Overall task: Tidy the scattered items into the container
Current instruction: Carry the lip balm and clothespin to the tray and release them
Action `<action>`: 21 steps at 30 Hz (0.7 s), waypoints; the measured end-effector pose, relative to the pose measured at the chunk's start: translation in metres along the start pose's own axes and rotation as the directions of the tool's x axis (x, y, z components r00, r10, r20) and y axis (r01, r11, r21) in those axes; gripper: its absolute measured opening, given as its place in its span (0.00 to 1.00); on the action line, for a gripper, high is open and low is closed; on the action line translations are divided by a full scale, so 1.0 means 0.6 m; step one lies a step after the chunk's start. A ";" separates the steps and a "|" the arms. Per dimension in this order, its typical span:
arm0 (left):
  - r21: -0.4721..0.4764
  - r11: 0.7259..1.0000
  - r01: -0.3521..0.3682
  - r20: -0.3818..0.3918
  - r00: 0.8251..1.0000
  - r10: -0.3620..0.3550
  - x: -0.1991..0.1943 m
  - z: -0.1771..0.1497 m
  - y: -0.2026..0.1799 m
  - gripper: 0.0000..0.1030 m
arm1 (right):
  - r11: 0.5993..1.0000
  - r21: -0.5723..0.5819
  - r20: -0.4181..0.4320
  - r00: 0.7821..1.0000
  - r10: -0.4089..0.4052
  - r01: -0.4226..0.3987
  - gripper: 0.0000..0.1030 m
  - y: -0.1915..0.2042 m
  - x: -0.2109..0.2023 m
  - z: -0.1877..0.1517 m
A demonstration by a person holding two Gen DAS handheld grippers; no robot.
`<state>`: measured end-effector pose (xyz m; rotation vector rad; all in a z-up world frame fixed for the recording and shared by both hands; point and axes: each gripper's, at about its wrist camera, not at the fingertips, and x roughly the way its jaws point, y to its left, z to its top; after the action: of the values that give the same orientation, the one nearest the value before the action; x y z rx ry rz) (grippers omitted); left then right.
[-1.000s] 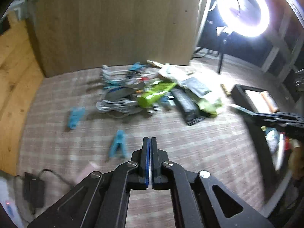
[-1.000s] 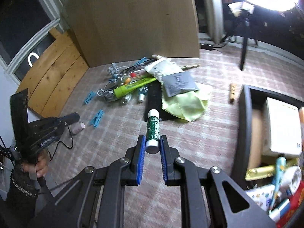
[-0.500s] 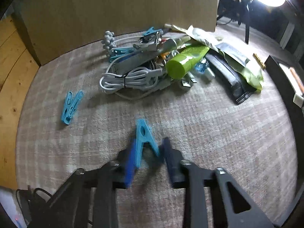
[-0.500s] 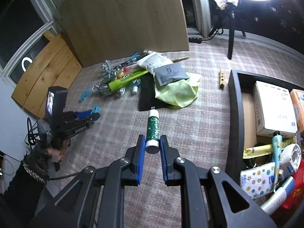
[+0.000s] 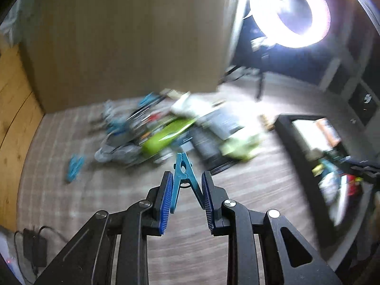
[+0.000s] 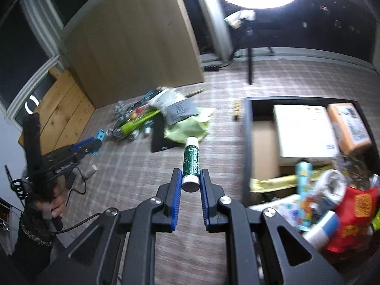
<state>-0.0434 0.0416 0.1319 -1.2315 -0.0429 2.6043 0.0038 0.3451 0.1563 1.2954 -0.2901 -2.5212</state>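
a: where does the container [image 6: 247,142] lie from each pair of tongs?

b: from the right tongs [image 6: 190,185] it sits at about two o'clock, just beside them, its dark wall running away toward twelve. from the left tongs [image 5: 186,190] it is further off, near three o'clock, well apart.

a: so the right one is nearer. what does it hold?

b: a green stick with white caps [image 6: 191,161], pinched at its near end, long axis pointing to twelve. the tongs are closed down to the stick's width.

a: and the left?

b: closed partway on a blue clothes peg [image 5: 184,173], its tip at twelve, legs splayed against the pads.

a: what is left on the floor?

b: the pile [image 6: 152,121] at eleven o'clock and another peg [image 5: 74,167] at ten, both blurred.

a: my guess: the right swings toward two and drops first.
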 end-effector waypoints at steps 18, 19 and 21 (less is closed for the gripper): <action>0.214 0.934 0.287 -0.039 0.958 -0.285 0.063 0.034 -0.449 0.23 | 0.970 0.163 0.065 0.979 -0.194 0.181 0.15 -0.281 -0.129 -0.011; 0.225 0.932 0.285 -0.047 0.958 -0.282 0.068 0.033 -0.463 0.24 | 0.970 0.160 0.058 0.979 -0.194 0.183 0.16 -0.289 -0.128 -0.009; 0.227 0.937 0.265 -0.061 0.964 -0.258 0.074 0.032 -0.479 0.48 | 0.963 0.165 0.051 0.973 -0.223 0.212 0.36 -0.296 -0.128 -0.007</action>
<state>-0.0216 0.3318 0.1499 -1.0994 0.0962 2.2862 0.0205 0.5379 0.1578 1.3675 -0.3904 -2.7819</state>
